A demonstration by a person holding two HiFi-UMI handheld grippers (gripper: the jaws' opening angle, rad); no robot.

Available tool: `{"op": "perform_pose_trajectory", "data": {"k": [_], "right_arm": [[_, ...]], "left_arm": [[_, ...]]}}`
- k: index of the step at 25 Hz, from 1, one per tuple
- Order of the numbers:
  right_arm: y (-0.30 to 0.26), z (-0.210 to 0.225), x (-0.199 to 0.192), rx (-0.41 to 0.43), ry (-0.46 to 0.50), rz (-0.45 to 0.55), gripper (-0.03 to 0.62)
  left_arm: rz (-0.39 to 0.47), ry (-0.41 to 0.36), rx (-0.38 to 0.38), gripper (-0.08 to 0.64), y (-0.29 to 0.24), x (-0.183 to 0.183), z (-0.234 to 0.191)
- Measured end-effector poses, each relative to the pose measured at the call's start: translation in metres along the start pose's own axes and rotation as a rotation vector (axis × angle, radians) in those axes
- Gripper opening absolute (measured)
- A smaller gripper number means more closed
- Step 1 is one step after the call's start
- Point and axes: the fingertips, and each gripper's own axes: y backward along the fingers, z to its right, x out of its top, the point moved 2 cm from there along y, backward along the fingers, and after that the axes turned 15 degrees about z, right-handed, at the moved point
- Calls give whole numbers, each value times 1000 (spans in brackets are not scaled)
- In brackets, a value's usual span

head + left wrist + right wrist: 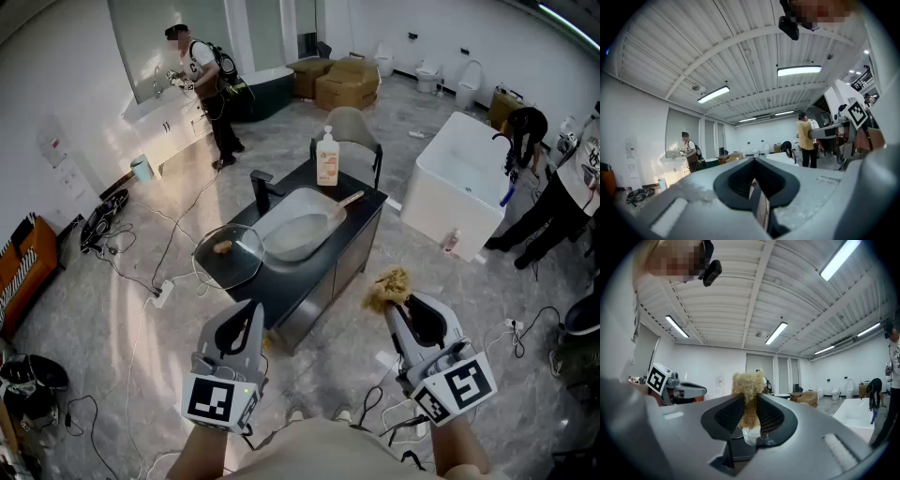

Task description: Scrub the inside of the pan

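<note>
Grey marbled floor surrounds your dark counter (302,180); the pan (228,255) sits beside its basin (298,230) (soap bottle (327,157) behind). Your right gripper (398,305) clamps a fibrous scrubber (387,287); your left gripper (251,314) is closed on nothing. Only the gripper views show the ceiling lights (776,332).

Tan scrubber (388,288), blk counter (291,183), wht sink (281,221).

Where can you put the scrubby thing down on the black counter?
Bare counter shows at the near corner, between the glass lid and the pan, and a strip right of the soap bottle. The left side by the faucet is crowded. The right gripper holds the scrubber.
</note>
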Motion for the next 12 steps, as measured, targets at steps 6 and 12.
{"op": "perform_pose_trajectory", "data": {"k": [6,12], "right_arm": [[5,6,-6,22,-39,-10,86],[9,13,-13,43,-55,-32,87]], "left_arm": [[-6,-2,5,2,-5,-3,8],[3,-5,11,2,-14,2,17]]}}
